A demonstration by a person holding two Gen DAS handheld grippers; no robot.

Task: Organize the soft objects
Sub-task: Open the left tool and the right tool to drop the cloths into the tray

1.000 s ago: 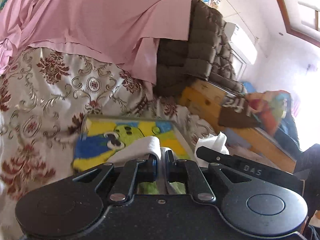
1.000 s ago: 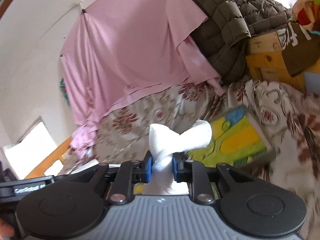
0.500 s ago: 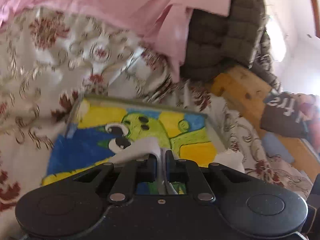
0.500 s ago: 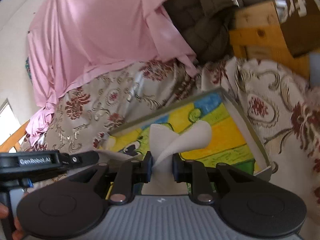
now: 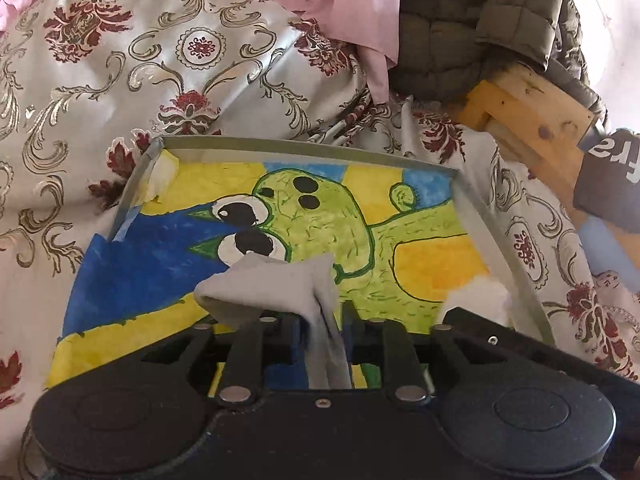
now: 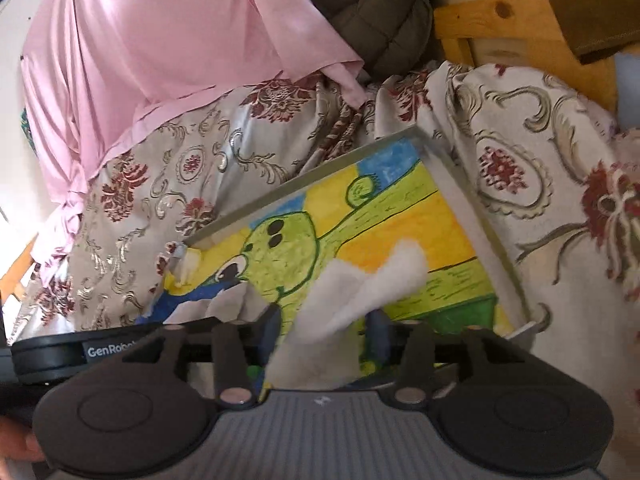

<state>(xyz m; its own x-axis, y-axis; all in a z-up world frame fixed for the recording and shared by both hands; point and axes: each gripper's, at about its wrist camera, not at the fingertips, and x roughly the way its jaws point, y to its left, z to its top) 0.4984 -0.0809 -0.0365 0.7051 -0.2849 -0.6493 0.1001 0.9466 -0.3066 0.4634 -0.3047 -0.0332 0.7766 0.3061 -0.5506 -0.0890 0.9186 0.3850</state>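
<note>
A white cloth (image 5: 272, 284) hangs over a shallow grey-rimmed tray (image 5: 304, 148) whose floor bears a painted green cartoon figure. One end of the cloth runs between the fingers of my left gripper (image 5: 323, 322), whose jaws are opening, with a slim gap beside the right finger. In the right wrist view the other end of the cloth (image 6: 360, 288) lies loosely between the widely parted fingers of my right gripper (image 6: 324, 322), which is also opening, above the tray (image 6: 304, 178). The two grippers sit side by side at the tray's near edge.
The tray rests on a floral bedspread (image 5: 200, 48). A pink sheet (image 6: 160, 40) and a brown quilted jacket (image 5: 460, 20) hang behind it. A wooden frame (image 5: 528, 108) and a dark printed garment (image 5: 608, 176) are at the right. A hand (image 6: 12, 440) shows at the lower left.
Both grippers came down and closer over the tray. Their jaws, shut on the cloth before, have parted, the right one much wider than the left.
</note>
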